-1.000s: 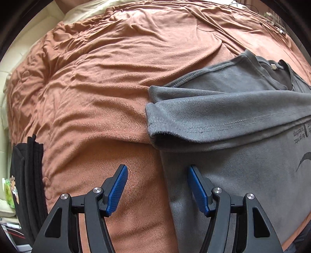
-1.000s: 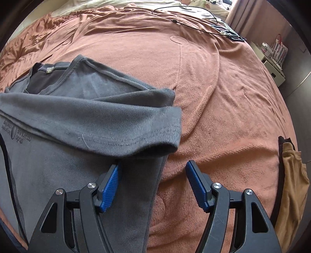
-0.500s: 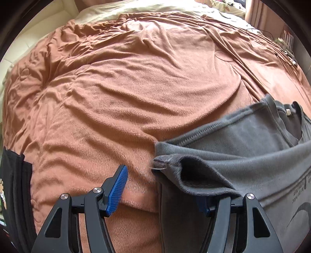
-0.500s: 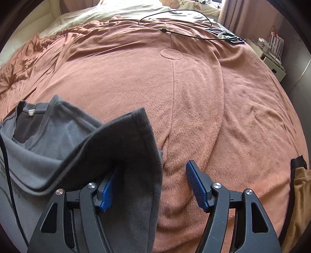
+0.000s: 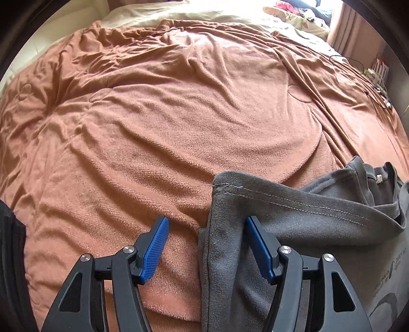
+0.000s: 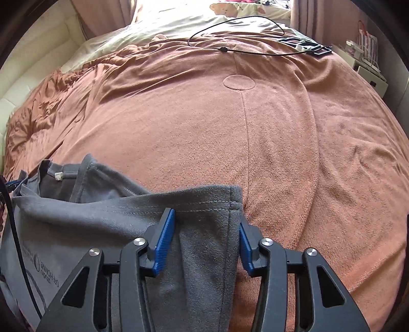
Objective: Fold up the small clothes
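Observation:
A grey T-shirt (image 5: 319, 229) lies on a rust-brown blanket (image 5: 179, 115), its collar and white label toward the far side. In the left wrist view its stitched left edge runs between the blue pads (image 5: 156, 245) of my left gripper (image 5: 207, 219). Those jaws are closing slightly; the cloth touches only the right pad, and the left pad stands apart over blanket. In the right wrist view the T-shirt (image 6: 115, 217) has its right edge between the pads of my right gripper (image 6: 206, 217). Those jaws are closing around the fold, which looks loose, not pinched.
A black cable (image 6: 242, 51) and small dark items lie at the blanket's far end, before cream bedding (image 6: 166, 23). A white bedside unit (image 6: 368, 71) stands at the far right. A black garment (image 5: 10, 268) sits at the bed's left edge.
Both grippers moved along the shirt's sides toward the sleeves, and the view tipped up the bed. The shirt's edges now lie between the jaws. The right jaws have narrowed.

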